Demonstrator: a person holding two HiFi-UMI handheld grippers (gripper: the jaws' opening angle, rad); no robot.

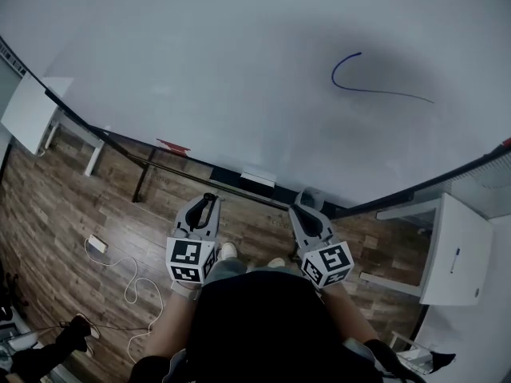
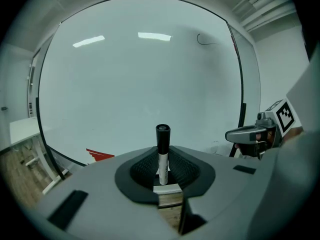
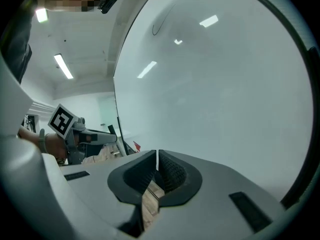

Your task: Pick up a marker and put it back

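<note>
One marker stands upright, clamped in the left tongs (right tongs pressed together, empty).

marker: upright between the left gripper fingers, its cap end above them
right gripper: just right of the left gripper, apart from it
whiteboard: ahead of both pairs of fingers
drawn line: on the whiteboard, beyond and right of the right fingers
small block: on the whiteboard's lower rail, ahead, between the two pairs of fingers
cable: on the floor, left of and behind the left fingers
table: right of the right fingers
</note>
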